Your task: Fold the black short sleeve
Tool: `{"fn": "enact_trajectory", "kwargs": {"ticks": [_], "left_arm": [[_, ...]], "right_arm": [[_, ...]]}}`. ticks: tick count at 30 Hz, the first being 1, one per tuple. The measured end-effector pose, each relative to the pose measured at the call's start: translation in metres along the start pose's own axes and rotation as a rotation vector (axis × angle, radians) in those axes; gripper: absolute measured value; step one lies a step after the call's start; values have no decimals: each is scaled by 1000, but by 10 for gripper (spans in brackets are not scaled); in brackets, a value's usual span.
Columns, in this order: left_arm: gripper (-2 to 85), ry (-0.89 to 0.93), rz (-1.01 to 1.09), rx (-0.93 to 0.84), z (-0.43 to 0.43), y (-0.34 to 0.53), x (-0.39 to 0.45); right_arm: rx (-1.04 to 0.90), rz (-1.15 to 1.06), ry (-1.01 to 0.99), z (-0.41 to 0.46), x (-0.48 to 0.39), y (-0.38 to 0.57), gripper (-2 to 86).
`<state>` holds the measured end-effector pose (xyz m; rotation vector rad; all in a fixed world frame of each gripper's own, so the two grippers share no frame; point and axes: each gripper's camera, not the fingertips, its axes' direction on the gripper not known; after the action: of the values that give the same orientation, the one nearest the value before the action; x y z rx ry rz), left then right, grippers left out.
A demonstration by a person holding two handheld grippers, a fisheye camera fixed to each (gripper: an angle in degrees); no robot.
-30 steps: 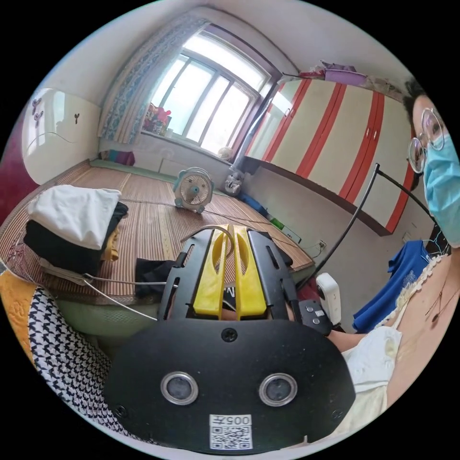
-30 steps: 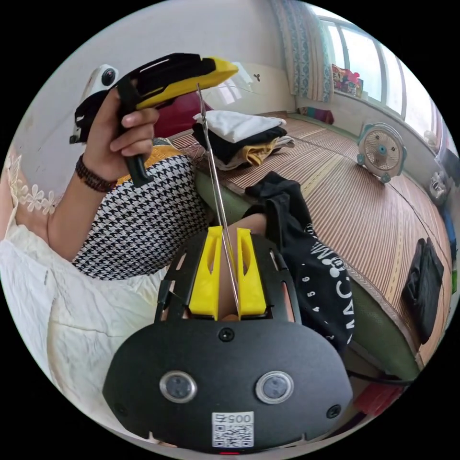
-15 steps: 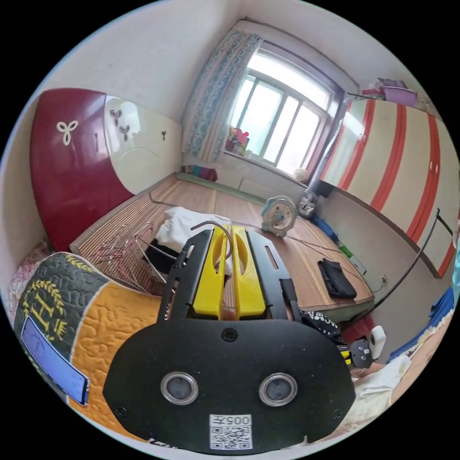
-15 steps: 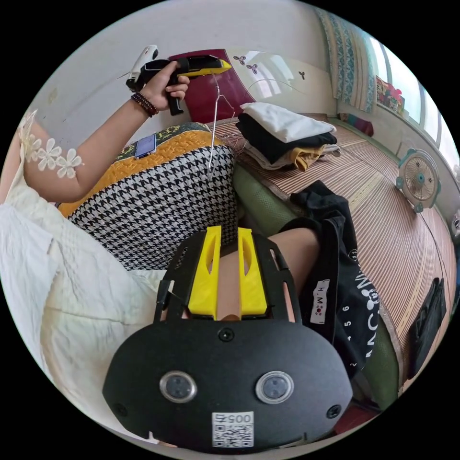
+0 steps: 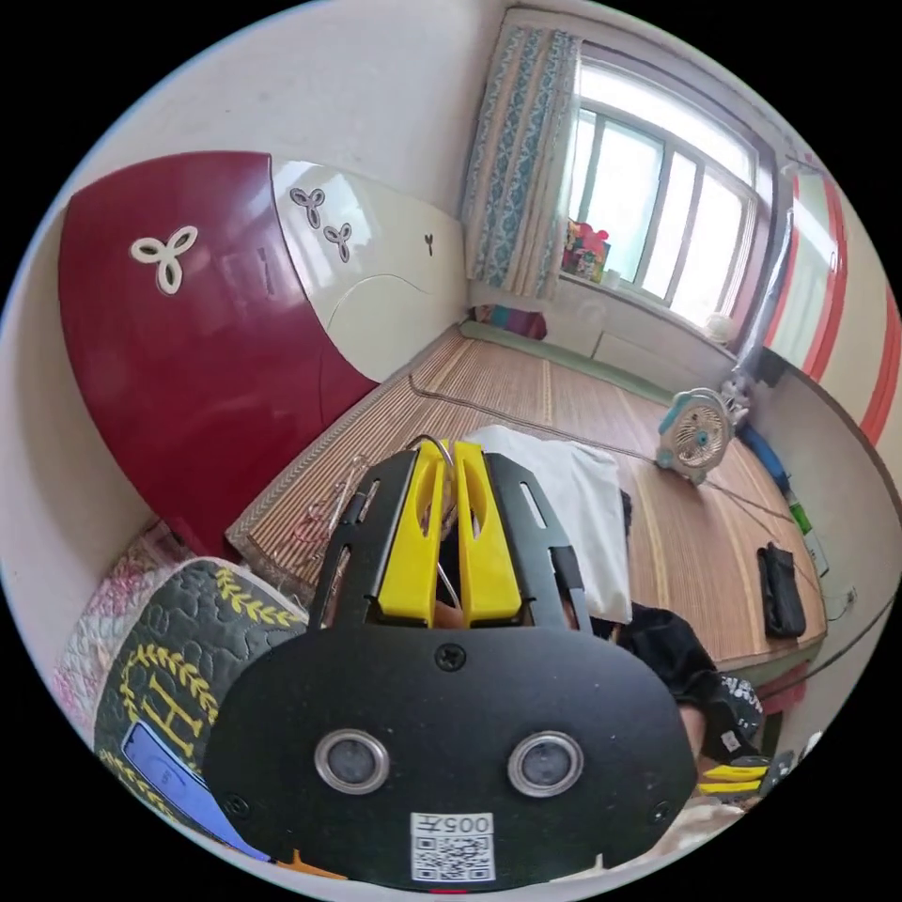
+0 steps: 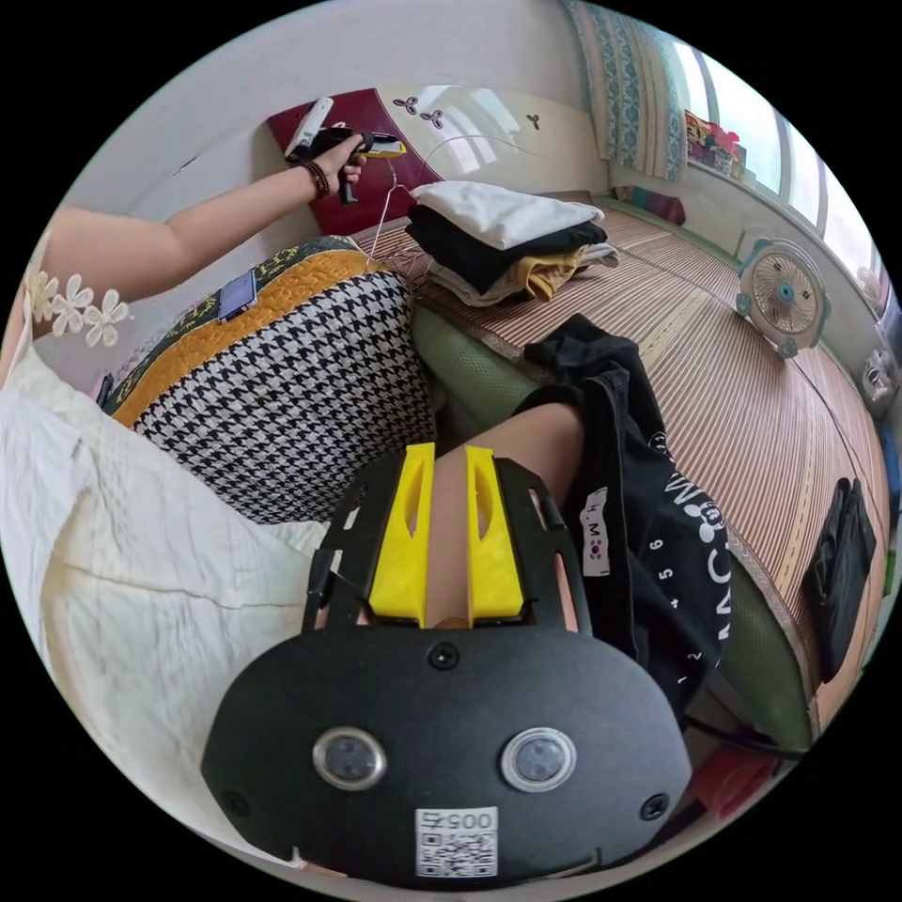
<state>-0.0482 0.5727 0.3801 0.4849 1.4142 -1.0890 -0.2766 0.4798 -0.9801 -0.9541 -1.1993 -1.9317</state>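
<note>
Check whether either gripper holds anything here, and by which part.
The left gripper is shut on a thin metal wire clothes hanger, clamped at its hook, above the hanger pile. The right gripper holds nothing; its jaws stand slightly apart over the person's knee.

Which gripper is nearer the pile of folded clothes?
Left. The left gripper hangs just beside the pile, holding a wire hanger; the right gripper sits back over the person's lap.
</note>
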Motion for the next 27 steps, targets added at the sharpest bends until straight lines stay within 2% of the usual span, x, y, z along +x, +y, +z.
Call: {"fn": "enact_trajectory", "kwargs": {"ticks": [2, 6, 10, 14, 18, 20, 27], "left_arm": [[17, -41, -44, -27, 20, -9, -8], [17, -5, -215, -16, 49, -8, -39], [31, -170, -284, -76, 67, 11, -61], [42, -230, -288, -87, 62, 37, -71], [52, -313, -170, -63, 39, 62, -54], [51, -296, -115, -46, 26, 72, -35], [45, 35, 204, -35, 1, 136, 101]], "right_arm": [[-5, 2, 17, 0, -2, 0, 62], [-11, 16, 41, 0, -2, 3, 61], [-24, 47, 44, 1, 2, 10, 60], [-30, 62, 39, 1, 5, 16, 60], [-37, 57, 33, 2, 6, 19, 60], [-29, 37, 39, -1, 4, 24, 57], [61, 43, 122, -44, 12, 43, 54]]}}
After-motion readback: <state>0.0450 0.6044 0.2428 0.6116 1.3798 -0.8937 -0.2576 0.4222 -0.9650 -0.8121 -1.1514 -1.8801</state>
